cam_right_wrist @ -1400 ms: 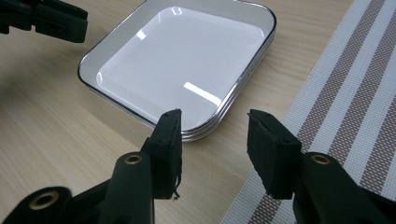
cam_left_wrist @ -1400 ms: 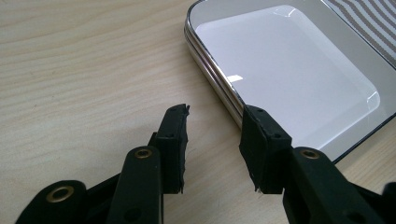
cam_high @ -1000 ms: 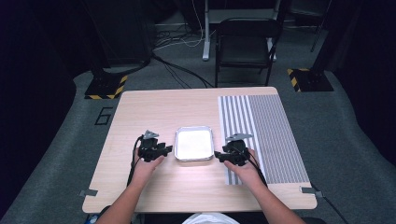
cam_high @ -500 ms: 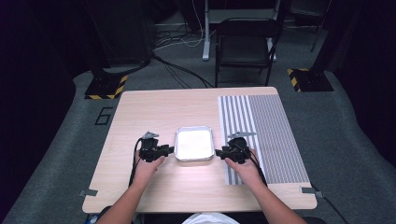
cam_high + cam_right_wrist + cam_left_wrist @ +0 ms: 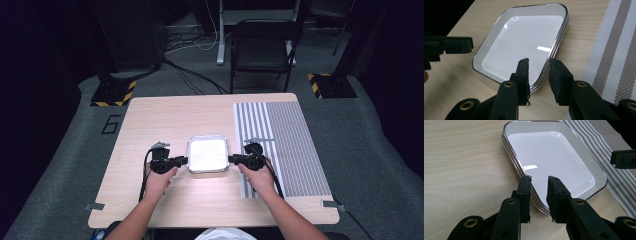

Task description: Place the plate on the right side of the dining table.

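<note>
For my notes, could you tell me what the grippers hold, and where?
Nothing yet: both grippers are open, each straddling an opposite rim of the stacked white trays.

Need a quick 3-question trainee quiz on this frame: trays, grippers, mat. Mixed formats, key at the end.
1. True or false: the left gripper has its jaws open astride the rim of the stack of white trays.
2. The striped mat lies on which side of the trays in the high view? A) left B) right C) under them
3. Fill in: the right gripper stands at the stack's ____ edge in the high view, with its jaws ____.

Key: 1 true; 2 B; 3 right, open.
</note>
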`<state>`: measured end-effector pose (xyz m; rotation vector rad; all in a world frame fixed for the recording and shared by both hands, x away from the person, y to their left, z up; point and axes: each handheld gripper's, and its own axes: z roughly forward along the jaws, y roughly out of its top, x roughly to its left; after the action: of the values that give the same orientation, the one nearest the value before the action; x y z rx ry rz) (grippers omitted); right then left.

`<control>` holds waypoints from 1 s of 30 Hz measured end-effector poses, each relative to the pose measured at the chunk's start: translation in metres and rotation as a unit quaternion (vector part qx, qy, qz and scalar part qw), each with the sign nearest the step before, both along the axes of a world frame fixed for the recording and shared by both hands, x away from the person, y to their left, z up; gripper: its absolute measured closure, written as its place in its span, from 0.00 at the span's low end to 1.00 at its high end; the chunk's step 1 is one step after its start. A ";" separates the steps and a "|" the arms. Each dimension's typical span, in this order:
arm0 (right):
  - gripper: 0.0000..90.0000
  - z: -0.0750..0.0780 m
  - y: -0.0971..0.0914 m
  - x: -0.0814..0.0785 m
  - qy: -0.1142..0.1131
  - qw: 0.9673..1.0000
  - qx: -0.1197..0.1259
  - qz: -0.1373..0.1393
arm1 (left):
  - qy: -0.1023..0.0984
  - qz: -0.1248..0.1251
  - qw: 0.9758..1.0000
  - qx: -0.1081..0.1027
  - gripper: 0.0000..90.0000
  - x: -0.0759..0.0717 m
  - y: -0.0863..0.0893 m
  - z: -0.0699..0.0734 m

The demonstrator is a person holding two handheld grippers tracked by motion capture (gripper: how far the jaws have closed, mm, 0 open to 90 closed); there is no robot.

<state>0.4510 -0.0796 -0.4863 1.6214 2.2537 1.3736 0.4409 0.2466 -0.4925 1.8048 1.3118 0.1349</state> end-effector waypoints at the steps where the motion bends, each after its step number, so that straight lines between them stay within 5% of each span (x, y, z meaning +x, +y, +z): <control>1: 0.77 -0.001 0.000 0.002 0.006 1.000 0.008 -0.003 | 0.002 -0.001 1.000 -0.002 0.80 0.000 0.000 0.000; 4: 0.78 -0.005 0.001 0.005 0.027 0.999 0.030 -0.012 | 0.008 0.005 1.000 -0.019 0.80 0.001 0.002 0.001; 9: 0.78 -0.005 0.000 0.008 0.040 0.998 0.046 -0.019 | 0.016 0.014 1.000 -0.009 0.79 0.002 0.005 0.006; 15: 0.77 -0.005 -0.004 0.010 0.045 0.997 0.057 -0.023 | 0.014 0.033 0.998 -0.049 0.76 0.001 0.008 0.016; 18: 0.76 -0.006 -0.002 0.010 0.050 0.996 0.065 -0.019 | 0.020 0.036 0.996 -0.073 0.76 0.001 0.003 0.012; 26: 0.73 -0.012 0.001 0.010 0.065 0.995 0.074 -0.024 | 0.014 0.033 0.997 -0.065 0.79 0.003 0.004 0.004; 28: 0.73 -0.016 0.002 0.012 0.079 0.993 0.081 -0.022 | 0.037 0.031 0.996 -0.081 0.80 0.005 0.007 -0.003; 30: 0.73 -0.016 0.003 0.012 0.081 0.993 0.081 -0.026 | 0.039 0.028 0.996 -0.080 0.80 0.005 0.009 -0.005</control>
<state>0.4632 -0.0765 -0.5027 1.8921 2.2163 1.4996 0.4462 0.2552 -0.4973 1.6527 1.3883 -0.0115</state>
